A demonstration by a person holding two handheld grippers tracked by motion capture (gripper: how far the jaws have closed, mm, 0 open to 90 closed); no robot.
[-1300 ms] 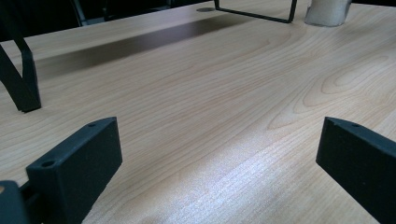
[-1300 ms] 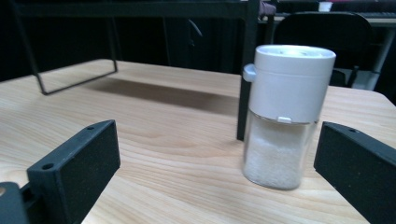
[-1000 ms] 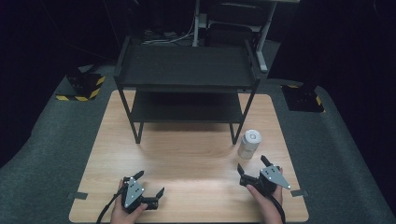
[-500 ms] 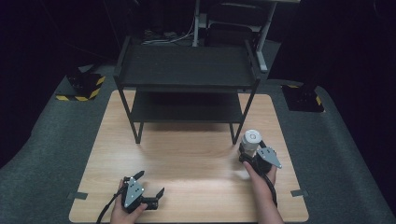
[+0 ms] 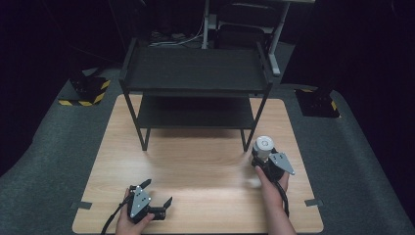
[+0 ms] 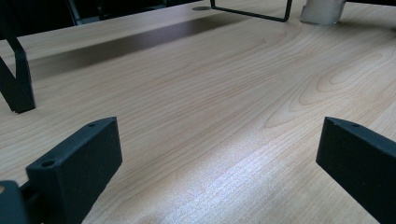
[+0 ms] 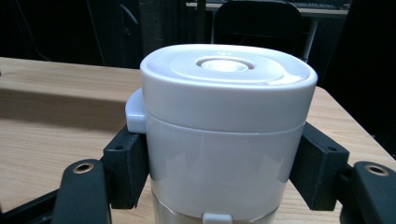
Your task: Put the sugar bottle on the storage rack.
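At the near edge of the light wooden desk (image 5: 195, 161), the left gripper (image 5: 155, 199) is held low with its jaws wide apart and empty. Farther right, the right gripper (image 5: 262, 159) has been brought forward since a second ago, and its jaws are now set against both sides of the white lidded cylindrical canister (image 7: 224, 130), probably for lifting. Beyond stands the black two-tier metal shelf (image 5: 195, 73).
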